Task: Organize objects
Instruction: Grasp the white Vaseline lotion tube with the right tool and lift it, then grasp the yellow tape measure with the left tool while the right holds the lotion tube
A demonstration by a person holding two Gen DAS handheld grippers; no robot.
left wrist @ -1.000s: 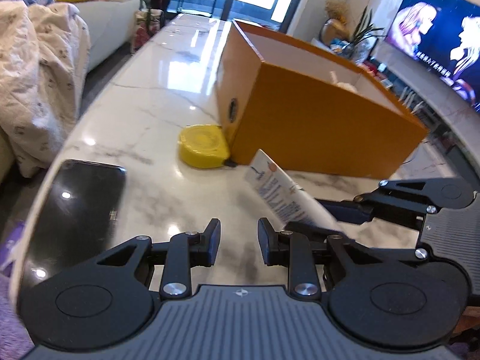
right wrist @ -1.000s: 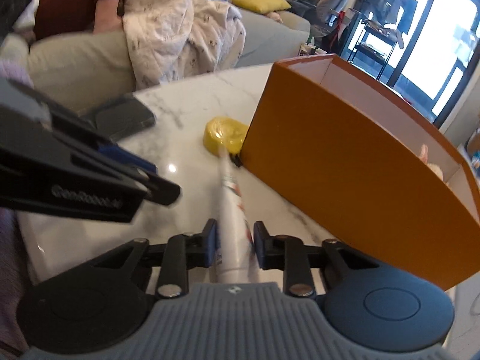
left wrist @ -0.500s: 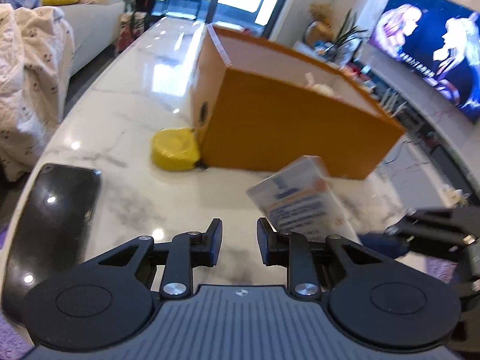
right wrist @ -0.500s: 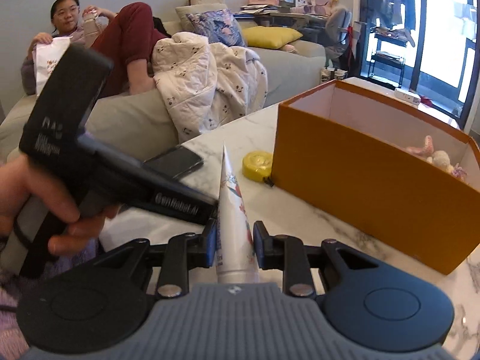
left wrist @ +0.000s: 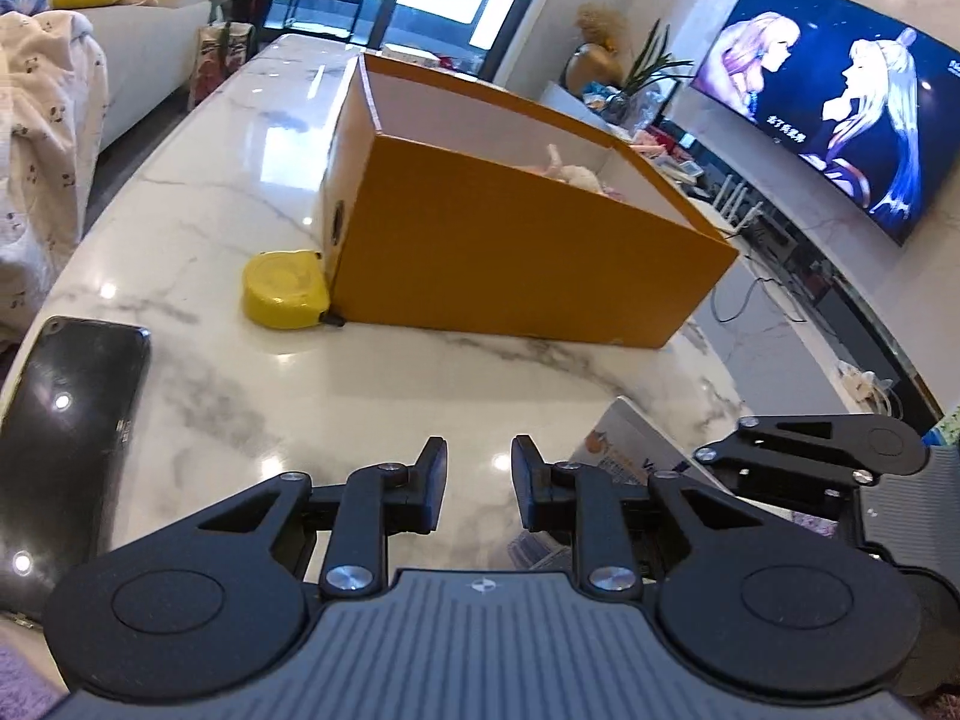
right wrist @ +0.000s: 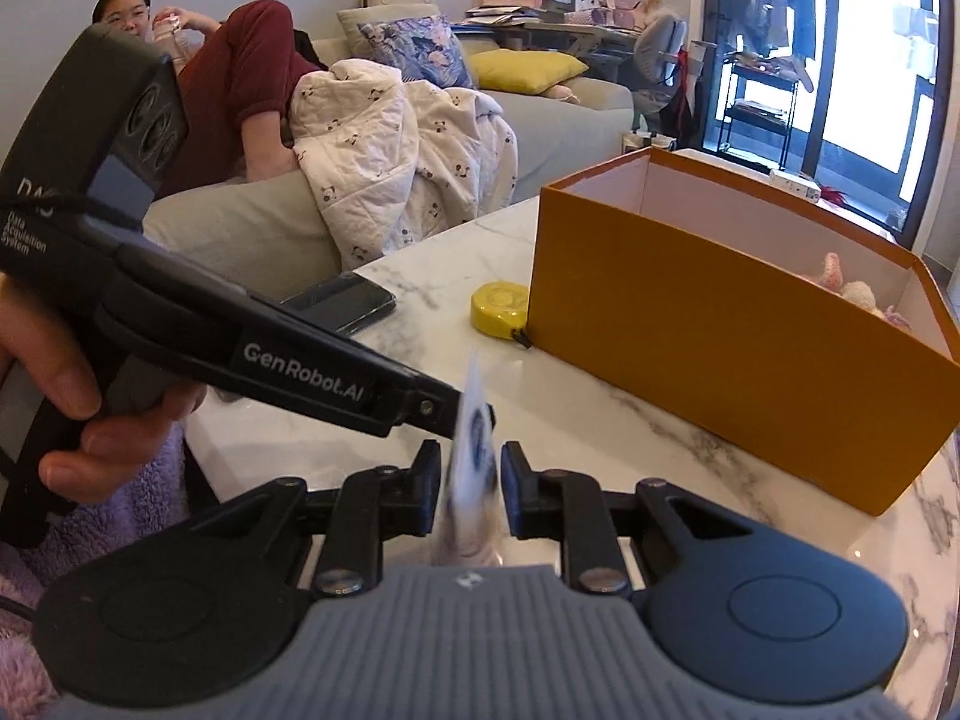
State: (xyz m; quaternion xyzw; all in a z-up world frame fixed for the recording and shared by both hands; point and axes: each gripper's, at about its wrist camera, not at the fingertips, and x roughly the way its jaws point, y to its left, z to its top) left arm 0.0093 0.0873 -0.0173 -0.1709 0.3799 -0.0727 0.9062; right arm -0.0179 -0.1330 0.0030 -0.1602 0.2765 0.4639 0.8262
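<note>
My right gripper [right wrist: 470, 468] holds a white printed tube [right wrist: 474, 420] upright above the marble table [right wrist: 432, 276]; its jaws are closing on the tube, which looks blurred. In the left wrist view the tube [left wrist: 624, 450] and right gripper [left wrist: 720, 462] sit at the lower right. My left gripper [left wrist: 479, 480] hovers over the table with nothing between its jaws, which are closing. Seen from the right wrist, the left gripper [right wrist: 438, 414] nearly reaches the tube. An open orange box [left wrist: 528, 264] holds a plush toy [left wrist: 576, 174]. A yellow tape measure [left wrist: 282, 288] touches the box's corner.
A black phone [left wrist: 66, 420] lies near the table's left edge. Beyond the table stands a sofa [right wrist: 252, 228] with a white quilt [right wrist: 384, 144], and a person sits on it. A large TV [left wrist: 840, 90] is at the right.
The right gripper and tube drew away from the box toward the table's near right side. The left gripper backed off a little. The tube's tip now shows shorter above the right jaws.
</note>
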